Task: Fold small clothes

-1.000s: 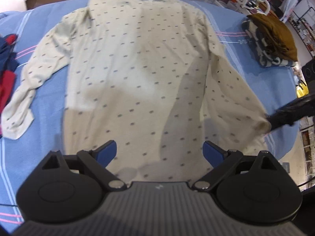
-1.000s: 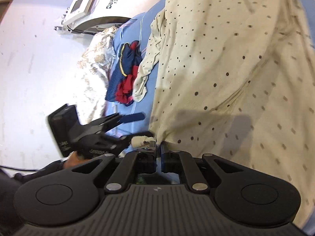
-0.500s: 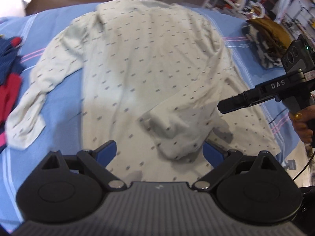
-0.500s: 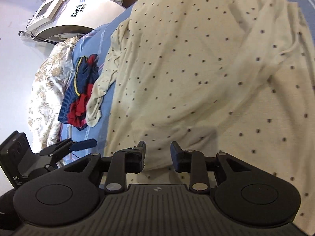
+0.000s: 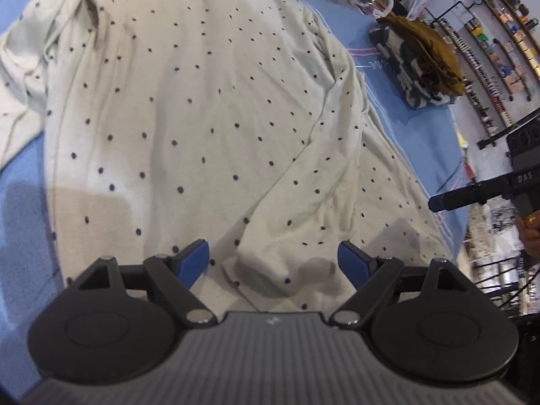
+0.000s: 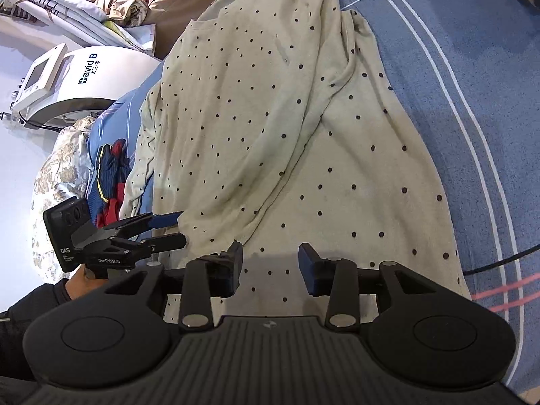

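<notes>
While the cream dotted shirt lies spread on the blue striped bed cover, 1 sleeve is folded across its body. The left gripper hangs over the shirt's lower edge, its fingers closing with cloth between them but not pressed. The right gripper is opening over the hem, holding nothing. Folded clothes sit well apart.

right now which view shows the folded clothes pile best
The left wrist view: the folded pile sits whole at the far right of the blue bed, a mustard piece on top of a dark-and-white one. The right wrist view catches only a dark corner at its top right edge.
</notes>
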Tool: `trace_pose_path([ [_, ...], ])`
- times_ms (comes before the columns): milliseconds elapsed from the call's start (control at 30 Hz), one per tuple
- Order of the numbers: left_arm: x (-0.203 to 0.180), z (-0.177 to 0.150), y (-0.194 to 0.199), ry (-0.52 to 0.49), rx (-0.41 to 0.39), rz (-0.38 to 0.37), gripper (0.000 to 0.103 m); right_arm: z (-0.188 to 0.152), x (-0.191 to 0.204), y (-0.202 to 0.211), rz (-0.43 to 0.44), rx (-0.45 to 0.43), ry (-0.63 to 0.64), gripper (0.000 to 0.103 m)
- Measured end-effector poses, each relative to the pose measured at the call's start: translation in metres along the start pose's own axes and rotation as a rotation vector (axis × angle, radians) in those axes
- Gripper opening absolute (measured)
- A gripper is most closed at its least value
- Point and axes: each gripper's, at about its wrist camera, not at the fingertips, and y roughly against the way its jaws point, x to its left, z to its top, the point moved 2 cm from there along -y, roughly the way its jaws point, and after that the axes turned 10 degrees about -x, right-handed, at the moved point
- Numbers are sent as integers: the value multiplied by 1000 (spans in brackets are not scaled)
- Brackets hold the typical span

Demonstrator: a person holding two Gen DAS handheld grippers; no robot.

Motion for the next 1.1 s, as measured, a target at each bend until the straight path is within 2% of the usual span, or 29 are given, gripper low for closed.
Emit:
trace_pose_path([
  [67, 0, 3, -5, 24, -4, -38, 57, -2, 0, -2, -3, -3, -8, 70],
  [100, -1, 4, -11, 35, 7, -53, 50, -2, -1, -2, -8, -9, -13, 71],
  [167, -4, 2, -24, 34, 56, -31, 15, -1, -4, -5, -18, -18, -22, 71],
  [233, -6, -1, -31, 65, 75, -10, 7, 1, -7, -5, -50, -42, -7, 71],
  [267, -8, 0, -30, 86, 65, -21, 5, 3, -8, -5, -82, -58, 15, 71],
  [333, -13, 8, -20, 113, 15, -55, 5, 8, -12, -4, -170, -88, 77, 78],
  [400, -20, 20, -3, 123, -35, -77, 5, 14, -17, -4, -199, -112, 118, 85],
  [467, -25, 32, 11, 105, -69, -63, 5, 21, -22, -5, -202, -132, 125, 90],
  [533, -27, 45, 28, 100, -110, -58, 5, 31, -22, -6, -243, -165, 172, 93],
  [600, -27, 55, 42, 71, -139, -14, 5, 42, -17, -10, -279, -196, 259, 102],
  [633, -22, 59, 49, 71, -150, 15, 5, 47, -15, -13, -292, -208, 308, 103],
  [733, -2, 66, 70, 133, -201, 69, 5, 66, -8, -23, -332, -235, 476, 103],
  [833, 8, 77, 87, 151, -244, 110, 5, 85, -6, -37, -380, -245, 647, 101],
  [967, 5, 95, 98, 154, -284, 118, 5, 101, -4, -61, -387, -233, 805, 81],
  [1100, -6, 109, 99, 132, -294, 137, 5, 112, 2, -82, -447, -245, 948, 77],
])
